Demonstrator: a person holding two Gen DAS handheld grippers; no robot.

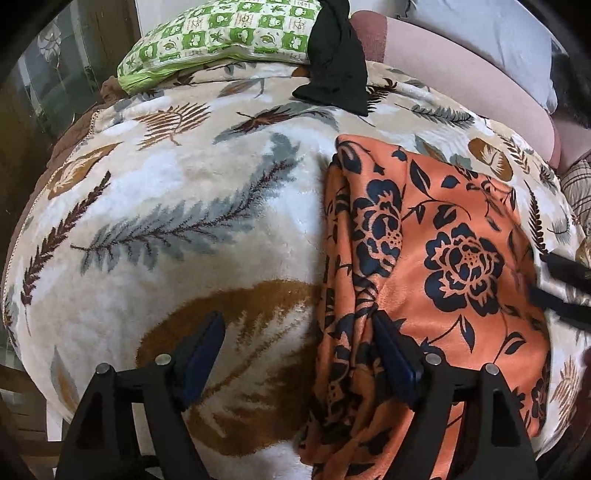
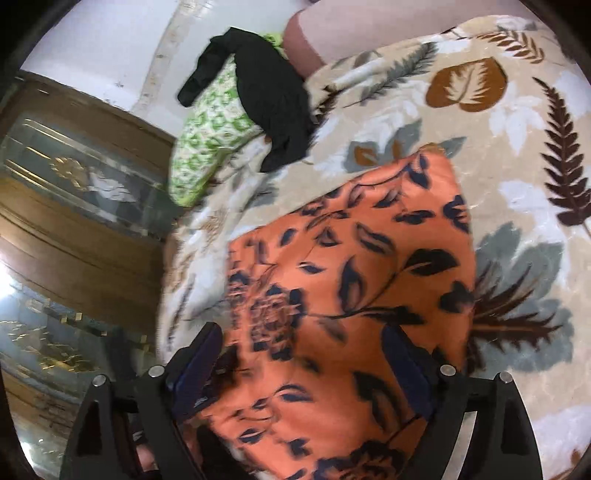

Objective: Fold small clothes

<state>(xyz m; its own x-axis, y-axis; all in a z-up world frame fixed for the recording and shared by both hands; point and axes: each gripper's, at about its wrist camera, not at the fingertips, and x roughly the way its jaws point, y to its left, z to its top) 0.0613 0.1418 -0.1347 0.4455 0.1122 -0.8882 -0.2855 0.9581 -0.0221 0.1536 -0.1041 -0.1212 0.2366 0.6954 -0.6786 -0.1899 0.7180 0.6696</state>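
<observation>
An orange cloth with a dark blue flower print [image 1: 436,258] lies folded on a leaf-patterned blanket [image 1: 177,206]. My left gripper [image 1: 299,332] is open above the cloth's bunched left edge, with one finger over the blanket and the other over the cloth. My right gripper [image 2: 303,347] is open and hovers over the same orange cloth [image 2: 354,266]. Its fingers [image 1: 565,284] also show at the cloth's right edge in the left wrist view. Nothing is held.
A black garment [image 1: 336,62] lies at the back, draped over a green patterned pillow [image 1: 221,33]. Pink and grey bedding [image 1: 472,92] lies at the back right. A wooden cabinet with glass panels [image 2: 74,192] stands beside the bed.
</observation>
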